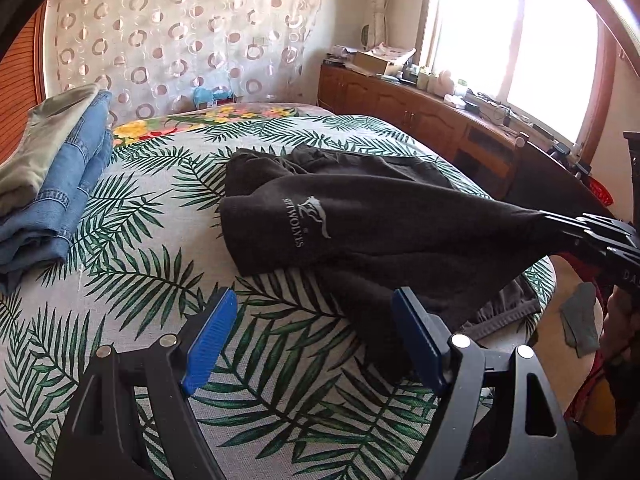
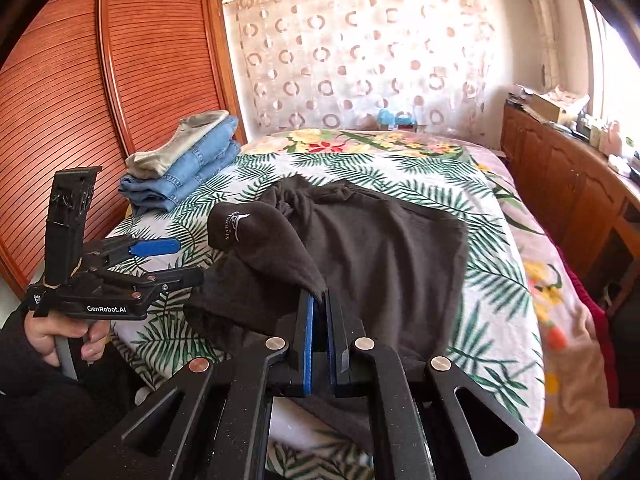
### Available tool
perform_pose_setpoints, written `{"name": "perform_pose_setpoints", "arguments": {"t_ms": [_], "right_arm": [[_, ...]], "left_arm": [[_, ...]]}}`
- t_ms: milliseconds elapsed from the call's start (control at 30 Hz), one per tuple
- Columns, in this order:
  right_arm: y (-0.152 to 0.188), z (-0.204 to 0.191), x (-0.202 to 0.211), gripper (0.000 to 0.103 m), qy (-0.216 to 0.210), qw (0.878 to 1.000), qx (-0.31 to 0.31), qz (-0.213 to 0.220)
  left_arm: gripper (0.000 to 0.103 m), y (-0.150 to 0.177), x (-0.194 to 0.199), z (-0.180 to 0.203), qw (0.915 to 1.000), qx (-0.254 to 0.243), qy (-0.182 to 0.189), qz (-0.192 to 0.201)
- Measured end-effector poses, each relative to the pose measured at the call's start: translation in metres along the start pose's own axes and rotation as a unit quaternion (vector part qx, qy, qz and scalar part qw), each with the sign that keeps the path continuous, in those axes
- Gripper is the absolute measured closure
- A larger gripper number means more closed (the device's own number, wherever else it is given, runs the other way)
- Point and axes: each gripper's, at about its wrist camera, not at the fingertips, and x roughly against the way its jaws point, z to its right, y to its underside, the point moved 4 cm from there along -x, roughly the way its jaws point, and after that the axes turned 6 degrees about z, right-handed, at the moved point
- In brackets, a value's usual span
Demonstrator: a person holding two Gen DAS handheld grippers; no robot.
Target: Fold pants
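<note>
Dark grey pants (image 2: 384, 256) with a white logo lie crumpled on the leaf-print bed (image 2: 496, 280). My right gripper (image 2: 319, 298) is shut on a corner of the pants' fabric and holds it lifted off the bed, so the cloth stretches taut. In the left wrist view the same pants (image 1: 360, 220) run right to the right gripper (image 1: 544, 216) pinching them. My left gripper (image 1: 316, 296) stands open just above the bed at the pants' near edge, with nothing between its blue pads (image 1: 212, 340). From the right wrist view the left gripper (image 2: 190, 260) is open, held by a hand (image 2: 68, 336).
A folded stack of blue jeans and khaki trousers (image 2: 188, 160) sits at the bed's far left by the louvred wardrobe doors (image 2: 80, 100). A cluttered wooden cabinet (image 2: 568, 176) runs under the window on the right. A patterned curtain (image 2: 360, 60) hangs behind the bed.
</note>
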Motion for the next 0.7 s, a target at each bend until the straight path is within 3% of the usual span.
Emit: {"name": "perform_pose_setpoints", "arguments": {"t_ms": [233, 700], "right_arm": [[0.009, 0.005, 0.021, 0.098, 0.018, 1.0, -0.008, -0.004], [0.039, 0.019, 0.024, 0.098, 0.035, 0.997, -0.031, -0.065]], "left_arm": [[0.023, 0.001, -0.003, 0.009, 0.9999, -0.008, 0.006, -0.006], [0.023, 0.005, -0.01, 0.018, 0.9997, -0.014, 0.009, -0.016]]}}
